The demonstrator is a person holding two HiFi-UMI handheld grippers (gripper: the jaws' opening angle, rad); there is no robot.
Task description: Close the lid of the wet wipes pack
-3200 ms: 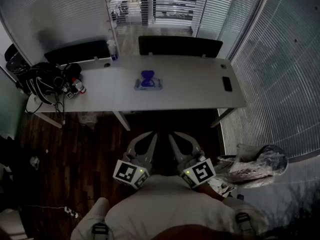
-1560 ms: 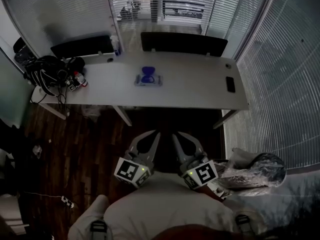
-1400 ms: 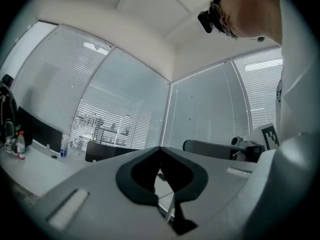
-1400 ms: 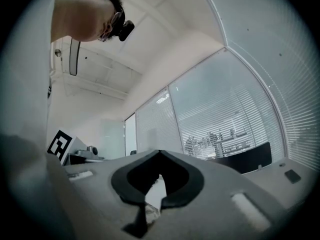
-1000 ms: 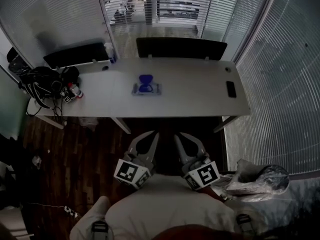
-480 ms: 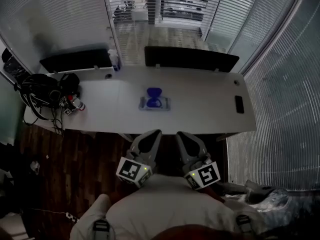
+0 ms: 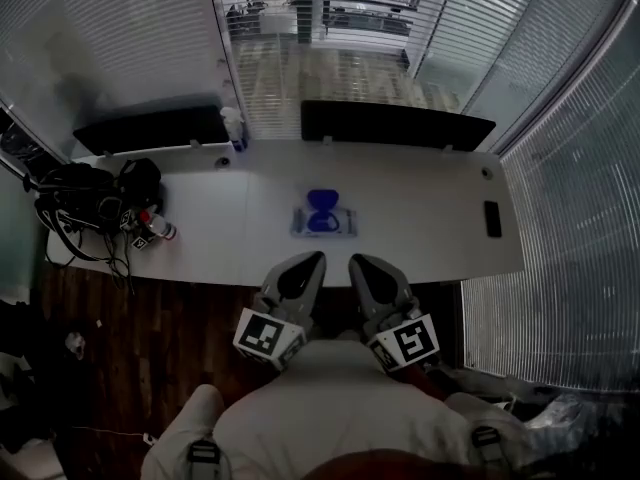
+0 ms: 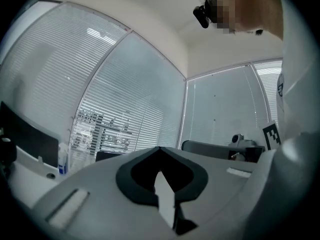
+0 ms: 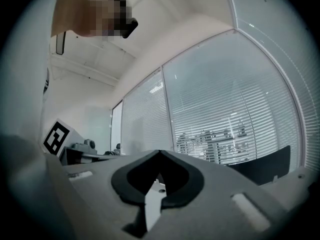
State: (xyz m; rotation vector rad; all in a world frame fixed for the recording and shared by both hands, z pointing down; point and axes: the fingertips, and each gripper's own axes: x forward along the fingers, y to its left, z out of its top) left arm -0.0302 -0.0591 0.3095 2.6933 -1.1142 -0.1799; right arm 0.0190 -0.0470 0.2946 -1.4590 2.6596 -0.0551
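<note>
— Desk (image 7: 420,223)?
— White, spanning mid-frame.
— Claws?
— Left gripper (image 7: 313,260), right gripper (image 7: 356,261): lower centre, jaws together, nothing held.
— Wet wipes pack (image 7: 322,222)?
— Centre of desk, apart from both grippers; blue lid (image 7: 322,202) seemingly raised.
— Step?
— Approach, apparently. Next move likely calls for reaching forward and pressing the lid flat.

White tabletop (image 7: 420,218) long, running left to right. Black bag with tangled cables (image 7: 85,193) at left end; small red-capped bottle (image 7: 158,228) just beside it. Black phone (image 7: 492,219) near right edge. Two dark panels (image 7: 150,128) (image 7: 397,125) along far edge, pale bottle (image 7: 235,128) between them. Dark wood floor (image 7: 130,338) below near edge. Slatted blinds (image 7: 110,38) behind.
</note>
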